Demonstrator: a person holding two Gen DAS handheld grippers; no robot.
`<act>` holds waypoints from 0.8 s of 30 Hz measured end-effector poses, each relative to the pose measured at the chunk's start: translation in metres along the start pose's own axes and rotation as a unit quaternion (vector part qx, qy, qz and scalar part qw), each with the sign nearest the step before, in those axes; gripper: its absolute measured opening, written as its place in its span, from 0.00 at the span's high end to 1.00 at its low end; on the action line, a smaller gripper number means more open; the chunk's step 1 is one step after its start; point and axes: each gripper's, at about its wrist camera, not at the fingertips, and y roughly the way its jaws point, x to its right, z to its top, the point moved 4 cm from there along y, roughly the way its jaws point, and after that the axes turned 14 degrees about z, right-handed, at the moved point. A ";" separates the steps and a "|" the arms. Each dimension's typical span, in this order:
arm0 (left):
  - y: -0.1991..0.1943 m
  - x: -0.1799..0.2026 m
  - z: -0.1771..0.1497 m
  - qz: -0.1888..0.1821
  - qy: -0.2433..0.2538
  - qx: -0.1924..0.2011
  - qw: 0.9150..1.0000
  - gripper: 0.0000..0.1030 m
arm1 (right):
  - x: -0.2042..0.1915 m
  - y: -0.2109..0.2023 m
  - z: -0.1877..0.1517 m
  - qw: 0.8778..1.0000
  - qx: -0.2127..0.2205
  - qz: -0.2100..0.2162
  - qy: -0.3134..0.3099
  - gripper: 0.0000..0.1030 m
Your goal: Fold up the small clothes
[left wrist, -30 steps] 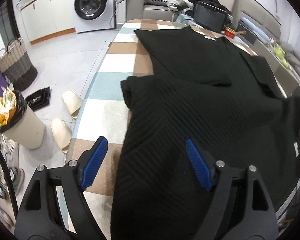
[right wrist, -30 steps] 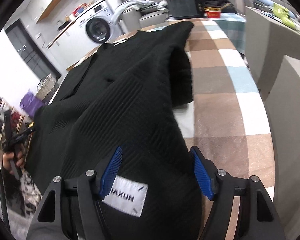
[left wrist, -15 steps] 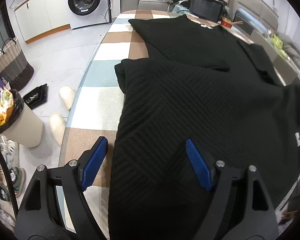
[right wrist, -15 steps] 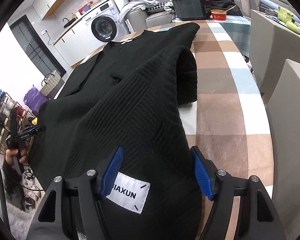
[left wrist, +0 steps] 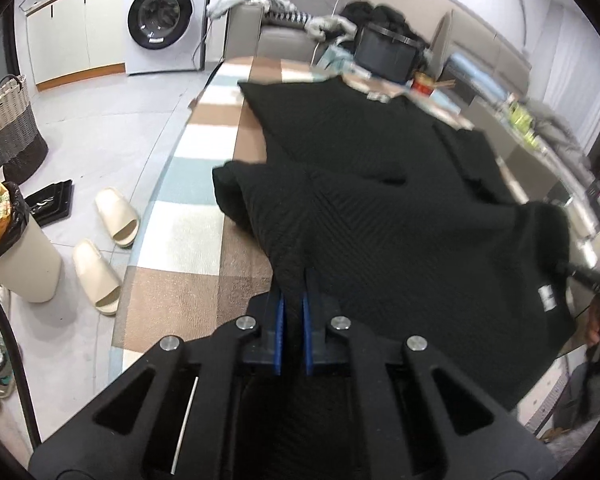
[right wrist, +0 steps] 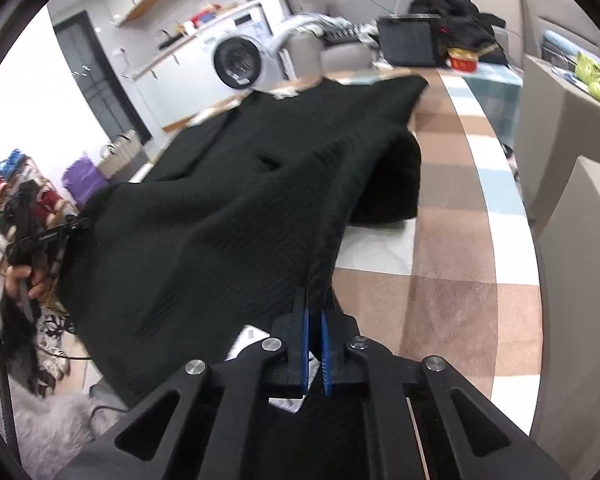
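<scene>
Left view, left gripper (left wrist: pixel 292 292): jaws have just closed, pinching the near hem of the black sweater (left wrist: pixel 380 208).
Sweater: spread on the checked table (left wrist: pixel 188 232).
Right view, right gripper (right wrist: pixel 315 312): just clamped on the sweater (right wrist: pixel 228 208) hem beside its white label (right wrist: pixel 252 338).

The sweater (left wrist: pixel 380 216) lies on the table (left wrist: pixel 196 240) ahead of the fingers (left wrist: pixel 278 332). Left of them, on the floor, sit slippers (left wrist: pixel 100 248) and a bin (left wrist: pixel 16 256); far beyond stands a washing machine (left wrist: pixel 164 20).
</scene>
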 end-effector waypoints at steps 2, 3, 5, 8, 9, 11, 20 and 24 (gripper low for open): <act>-0.016 -0.002 0.002 -0.011 -0.004 0.016 1.000 0.95 | -0.004 -0.019 0.000 1.000 0.027 0.014 0.001 0.95; -0.025 -0.004 0.004 -0.018 -0.007 0.027 0.999 0.95 | -0.004 -0.030 0.002 0.998 0.049 0.033 0.008 0.95; -0.037 -0.005 0.011 -0.032 -0.013 0.042 0.999 0.95 | -0.003 -0.049 0.010 0.994 0.093 0.054 0.020 0.95; -0.044 -0.003 0.026 -0.038 -0.011 0.060 0.997 0.95 | 0.000 -0.065 0.029 0.985 0.152 0.078 0.038 0.95; -0.042 -0.001 0.033 -0.033 -0.010 0.066 0.997 0.95 | 0.002 -0.066 0.038 0.982 0.168 0.076 0.041 0.95; -0.036 -0.001 0.044 -0.028 -0.011 0.070 0.997 0.95 | 0.007 -0.059 0.053 0.981 0.179 0.055 0.045 0.95; 0.054 -0.005 0.078 0.017 -0.041 0.007 0.999 0.95 | 0.060 0.010 0.099 0.982 0.132 -0.074 0.116 0.91; 0.071 -0.003 0.069 0.042 -0.029 -0.015 0.999 0.79 | 0.081 0.026 0.090 0.984 0.080 -0.070 0.145 0.62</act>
